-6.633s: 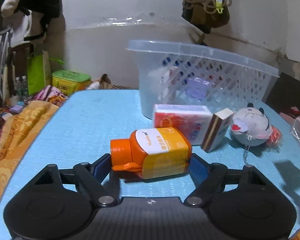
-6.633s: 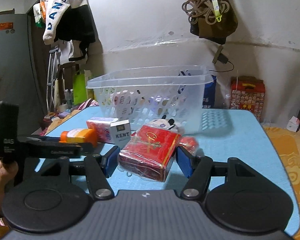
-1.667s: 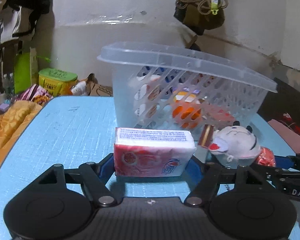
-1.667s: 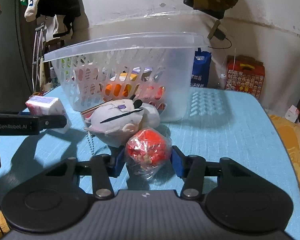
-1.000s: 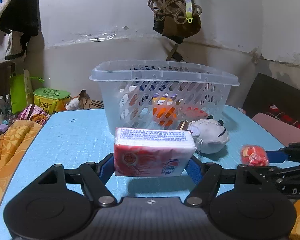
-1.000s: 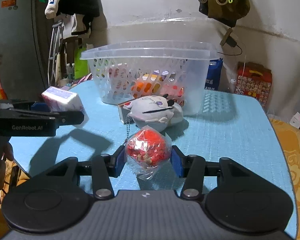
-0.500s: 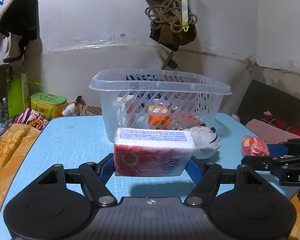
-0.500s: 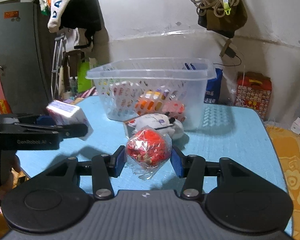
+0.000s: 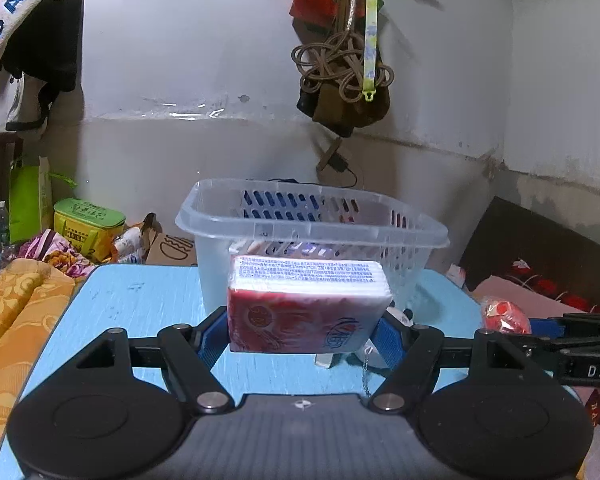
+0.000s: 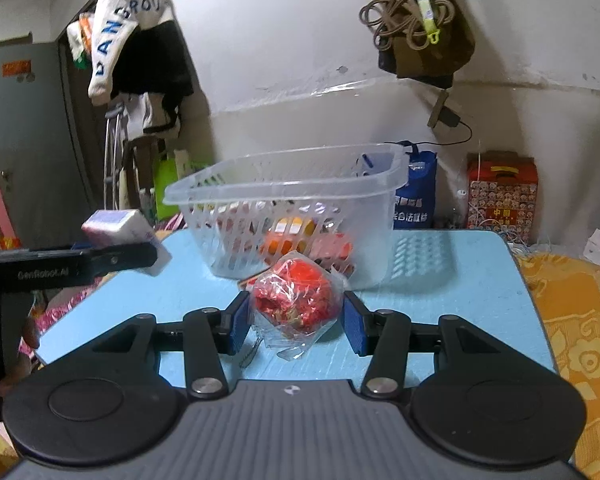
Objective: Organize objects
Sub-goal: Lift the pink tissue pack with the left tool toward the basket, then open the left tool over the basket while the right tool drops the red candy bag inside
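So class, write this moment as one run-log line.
left gripper: shut on tissue pack | right gripper: shut on red wrapped ball | both raised before basket | bottle inside

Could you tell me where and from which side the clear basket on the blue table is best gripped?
Grip the basket by its flared rim on the near wall, coming from above; its slotted walls look too wide apart for either gripper.

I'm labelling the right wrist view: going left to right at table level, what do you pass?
Tissue pack in the left gripper → clear basket → blue bag → red patterned box.
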Demonstrator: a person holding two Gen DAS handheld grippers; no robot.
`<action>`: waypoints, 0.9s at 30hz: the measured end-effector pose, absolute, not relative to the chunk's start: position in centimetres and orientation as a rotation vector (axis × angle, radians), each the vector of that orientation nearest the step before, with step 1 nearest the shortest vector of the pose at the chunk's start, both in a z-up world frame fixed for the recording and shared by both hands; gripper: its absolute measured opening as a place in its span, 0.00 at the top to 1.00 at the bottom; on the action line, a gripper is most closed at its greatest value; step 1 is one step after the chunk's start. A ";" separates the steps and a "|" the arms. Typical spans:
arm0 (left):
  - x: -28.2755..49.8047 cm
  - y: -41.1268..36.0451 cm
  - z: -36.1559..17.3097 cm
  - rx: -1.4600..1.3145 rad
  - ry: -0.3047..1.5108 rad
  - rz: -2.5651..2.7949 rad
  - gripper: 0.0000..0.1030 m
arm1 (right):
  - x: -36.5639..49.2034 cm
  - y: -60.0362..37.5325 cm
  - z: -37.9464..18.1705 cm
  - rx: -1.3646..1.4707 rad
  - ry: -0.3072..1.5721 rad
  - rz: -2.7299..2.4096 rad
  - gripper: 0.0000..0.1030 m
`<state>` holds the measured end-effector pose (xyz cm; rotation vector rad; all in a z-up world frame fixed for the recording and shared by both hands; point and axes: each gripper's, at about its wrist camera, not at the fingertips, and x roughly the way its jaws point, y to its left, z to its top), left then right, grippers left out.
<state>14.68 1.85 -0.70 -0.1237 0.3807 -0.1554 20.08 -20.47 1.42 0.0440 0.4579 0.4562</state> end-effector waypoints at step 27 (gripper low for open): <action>30.0 1.1 5.7 -0.187 0.575 -0.084 0.25 | 35.8 -16.8 6.9 -0.054 0.529 0.439 0.50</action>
